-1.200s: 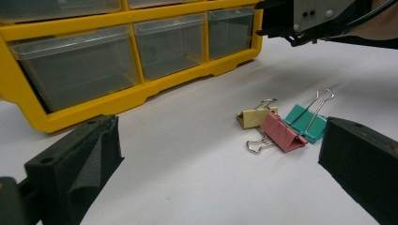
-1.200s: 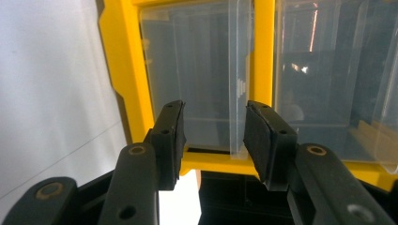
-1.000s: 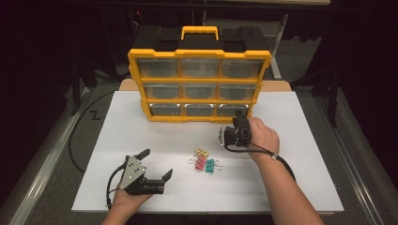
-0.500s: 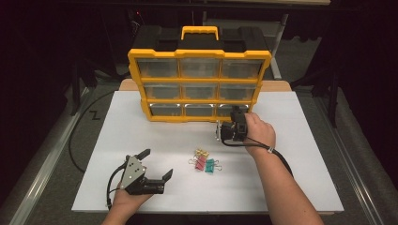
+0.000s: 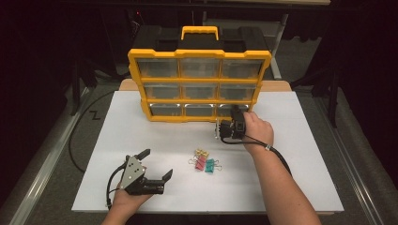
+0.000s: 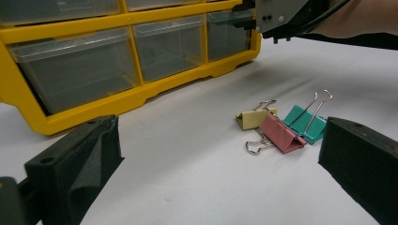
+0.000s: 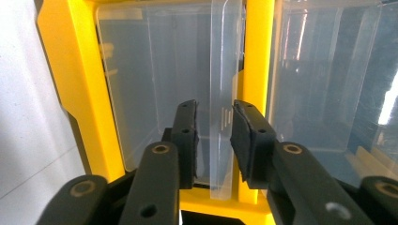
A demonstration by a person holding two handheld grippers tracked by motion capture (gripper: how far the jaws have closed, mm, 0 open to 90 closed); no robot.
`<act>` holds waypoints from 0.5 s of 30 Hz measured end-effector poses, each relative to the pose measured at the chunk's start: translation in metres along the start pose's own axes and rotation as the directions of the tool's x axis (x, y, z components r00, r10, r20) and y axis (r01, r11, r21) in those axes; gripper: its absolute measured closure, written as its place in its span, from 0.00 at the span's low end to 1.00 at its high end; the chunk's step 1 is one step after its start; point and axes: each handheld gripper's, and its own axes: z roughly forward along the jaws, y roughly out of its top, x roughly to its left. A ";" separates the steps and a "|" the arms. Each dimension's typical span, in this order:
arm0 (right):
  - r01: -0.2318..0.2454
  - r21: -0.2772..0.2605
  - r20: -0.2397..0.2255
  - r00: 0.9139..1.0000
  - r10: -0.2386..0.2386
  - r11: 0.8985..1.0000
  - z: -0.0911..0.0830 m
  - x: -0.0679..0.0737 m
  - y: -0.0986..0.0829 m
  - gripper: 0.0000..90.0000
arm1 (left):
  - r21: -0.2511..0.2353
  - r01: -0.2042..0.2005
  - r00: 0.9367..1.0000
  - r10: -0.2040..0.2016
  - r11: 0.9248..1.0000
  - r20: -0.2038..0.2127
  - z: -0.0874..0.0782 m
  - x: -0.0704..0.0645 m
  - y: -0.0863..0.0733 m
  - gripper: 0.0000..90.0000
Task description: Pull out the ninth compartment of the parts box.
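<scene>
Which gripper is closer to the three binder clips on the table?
Left. The left gripper lies open a little to the left of the binder clips and faces them. The right gripper is farther back, at the organizer's bottom right drawer, jaws around its tab.

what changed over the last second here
The right gripper moved forward to the yellow organizer and now straddles the clear handle of its bottom right drawer, not clamped. The left gripper and the binder clips stayed put.
</scene>
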 end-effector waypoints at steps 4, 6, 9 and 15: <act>-0.007 -0.004 0.024 1.000 0.007 1.000 0.002 0.001 0.000 0.83 | -0.002 0.000 1.000 0.000 1.000 0.001 0.000 0.000 0.000 0.00; -0.006 0.007 0.024 1.000 0.006 1.000 0.002 0.000 0.000 0.84 | -0.003 0.000 1.000 0.000 1.000 0.001 0.000 0.000 0.000 0.00; -0.011 0.001 0.045 0.999 0.011 1.000 0.004 0.002 -0.001 0.85 | -0.001 0.002 1.000 -0.002 1.000 0.002 0.000 0.000 0.000 0.00; 0.004 0.003 0.057 0.998 -0.004 1.000 0.004 0.002 -0.001 0.87 | 0.001 0.001 1.000 -0.001 1.000 0.002 0.000 0.000 0.000 0.00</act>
